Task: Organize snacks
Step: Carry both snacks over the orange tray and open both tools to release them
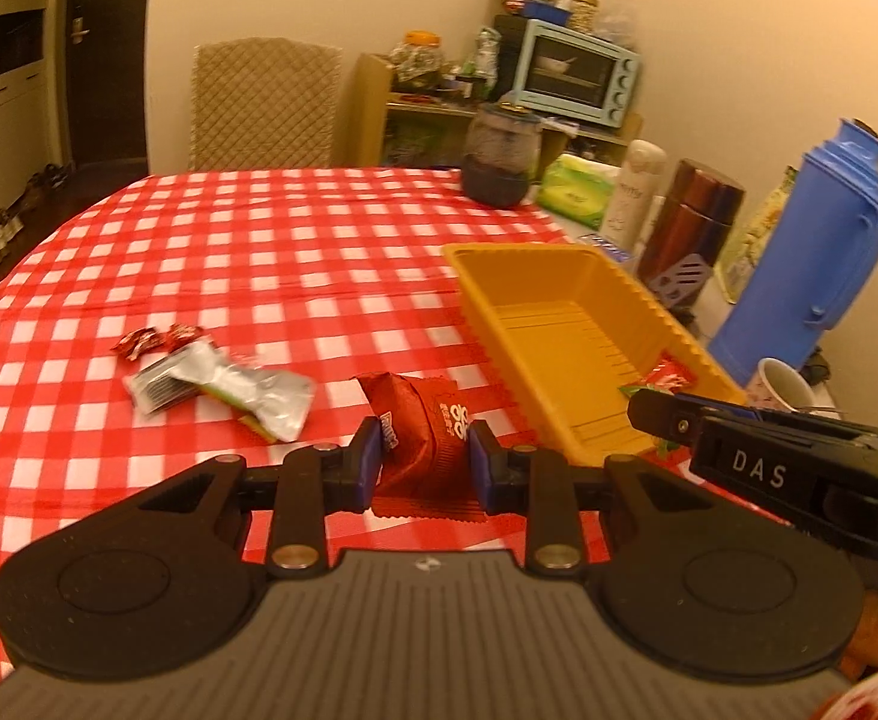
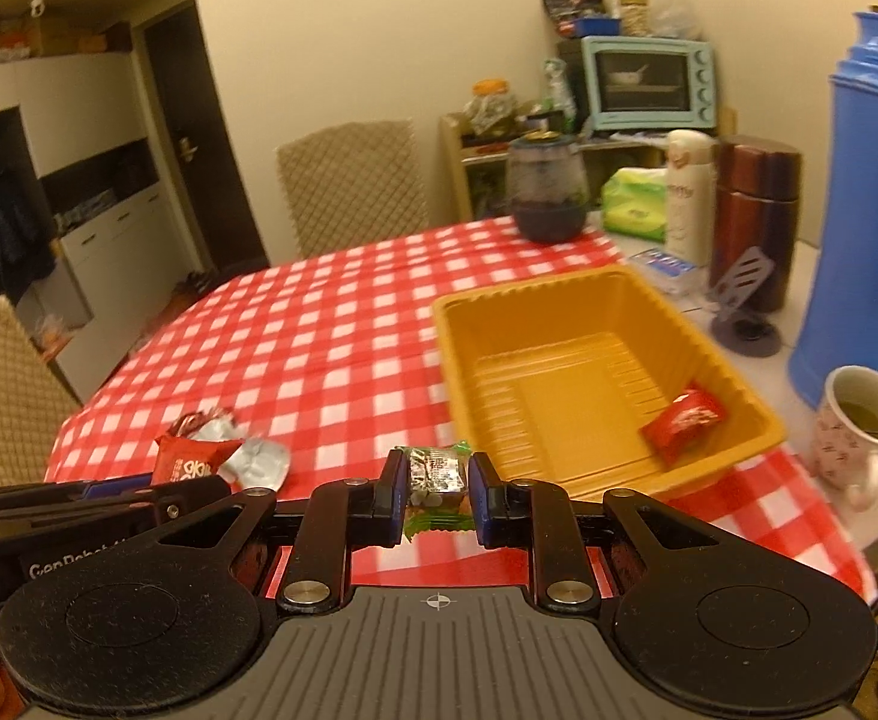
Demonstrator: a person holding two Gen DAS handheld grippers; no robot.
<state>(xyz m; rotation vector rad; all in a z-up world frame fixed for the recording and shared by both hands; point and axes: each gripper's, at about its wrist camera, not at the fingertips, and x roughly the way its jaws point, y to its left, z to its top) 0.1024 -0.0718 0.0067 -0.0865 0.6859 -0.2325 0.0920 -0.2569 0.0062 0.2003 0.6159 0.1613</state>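
My left gripper (image 1: 423,456) is shut on a red snack packet (image 1: 420,420), held just left of the orange tray (image 1: 559,252). My right gripper (image 2: 437,492) is shut on a small green-edged snack packet (image 2: 437,471), at the near left corner of the orange tray (image 2: 457,360). One red packet (image 2: 683,419) lies inside the tray near its right wall. On the checked cloth to the left lie a silver packet (image 1: 222,390) and small red wrapped sweets (image 1: 153,341). The right gripper (image 1: 739,438) shows at the right of the left wrist view.
A blue thermos (image 2: 865,210), a mug of tea (image 2: 859,432), a brown flask (image 2: 751,210), a white bottle (image 2: 688,192), a dark glass jar (image 2: 550,186) and a green tissue pack (image 2: 634,204) stand behind and right of the tray. Two chairs stand at the far and left edges.
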